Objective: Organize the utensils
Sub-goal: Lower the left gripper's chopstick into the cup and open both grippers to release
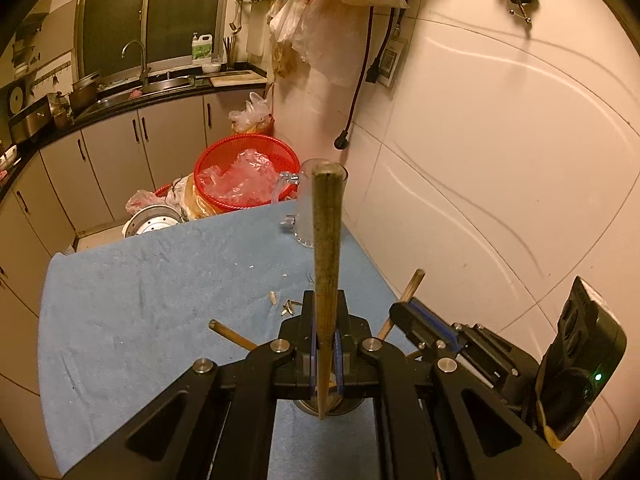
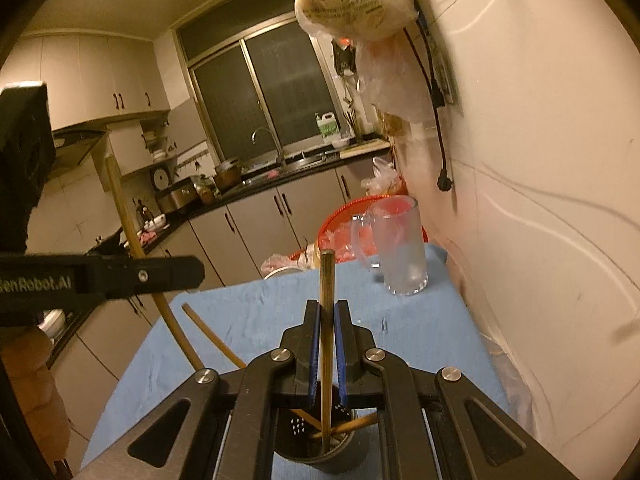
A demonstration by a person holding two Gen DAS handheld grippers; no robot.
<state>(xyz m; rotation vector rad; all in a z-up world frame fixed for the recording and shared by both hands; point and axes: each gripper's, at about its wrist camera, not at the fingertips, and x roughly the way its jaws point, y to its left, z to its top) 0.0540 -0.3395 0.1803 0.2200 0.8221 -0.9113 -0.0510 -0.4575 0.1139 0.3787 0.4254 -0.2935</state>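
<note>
Chopsticks going into the holder

Left gripper (image 1: pixel 324 354) and right gripper (image 2: pixel 328 354) each pinch a chopstick (image 2: pixel 327 320) above the perforated holder (image 2: pixel 320 450); tilted tips could snag crossed sticks inside, tipping it.

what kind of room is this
Most likely a home kitchen: a sink with a curved faucet sits under a window, cabinets run below a dark counter, and pots stand beside the sink.
</note>
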